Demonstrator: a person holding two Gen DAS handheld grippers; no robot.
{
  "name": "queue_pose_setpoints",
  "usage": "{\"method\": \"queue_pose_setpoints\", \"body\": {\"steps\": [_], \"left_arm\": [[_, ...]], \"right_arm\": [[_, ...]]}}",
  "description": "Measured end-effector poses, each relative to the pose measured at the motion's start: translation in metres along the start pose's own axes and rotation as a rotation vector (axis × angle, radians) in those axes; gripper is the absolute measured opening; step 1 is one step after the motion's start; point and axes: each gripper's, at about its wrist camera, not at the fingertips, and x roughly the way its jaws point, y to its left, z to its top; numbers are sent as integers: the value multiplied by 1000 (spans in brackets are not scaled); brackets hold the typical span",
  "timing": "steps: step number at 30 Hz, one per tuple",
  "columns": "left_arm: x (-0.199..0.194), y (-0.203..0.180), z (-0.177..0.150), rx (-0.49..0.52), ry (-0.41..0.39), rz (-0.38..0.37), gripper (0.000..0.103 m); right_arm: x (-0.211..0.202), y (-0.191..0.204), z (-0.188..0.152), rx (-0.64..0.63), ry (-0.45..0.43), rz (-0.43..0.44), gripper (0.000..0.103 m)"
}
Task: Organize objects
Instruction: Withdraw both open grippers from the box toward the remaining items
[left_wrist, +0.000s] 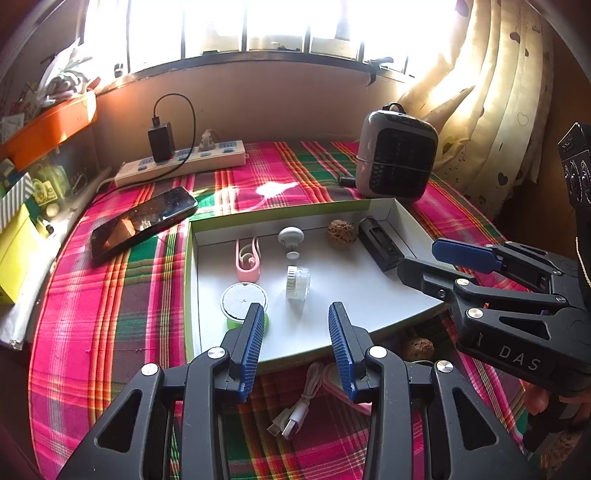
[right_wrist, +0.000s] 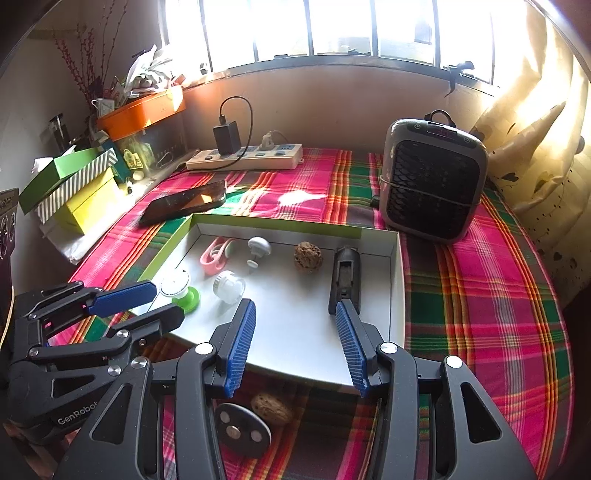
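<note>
White card makes the shallow tray (right_wrist: 397, 280), the landmark here; inside it lie a pink clip (right_wrist: 214, 256), a small clear jar (right_wrist: 229, 287), a walnut (right_wrist: 308, 257) and a black case (right_wrist: 345, 277). Just in front of the tray, on the plaid cloth, wait a second walnut (right_wrist: 271, 408), a grey disc (right_wrist: 242, 430) and a white cable (left_wrist: 297, 413). The left gripper (left_wrist: 297, 314) and right gripper (right_wrist: 295, 310) hover over the tray's near edge, fingers spread and empty. Reaching down could knock that thin edge and scatter the contents; the round walnut may roll away.

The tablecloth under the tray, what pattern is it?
The tablecloth is a plaid of pink, green, and orange-yellow stripes, clearest in the right wrist view.
</note>
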Motion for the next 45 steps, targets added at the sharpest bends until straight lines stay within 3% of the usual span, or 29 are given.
{"method": "queue_pose_setpoints", "body": {"steps": [19,32,45], "left_arm": [[-21,15,-26,-45,-17,-15,35],[-17,29,-50,-87,29,-47,35],[-2,24,-57,-65,82,-82,36]], "right_arm": [[-20,2,-29,33,-11,-4,47],[-12,7,-57,55,44,35,48],[-4,16,-66,46,81,57,48]]}}
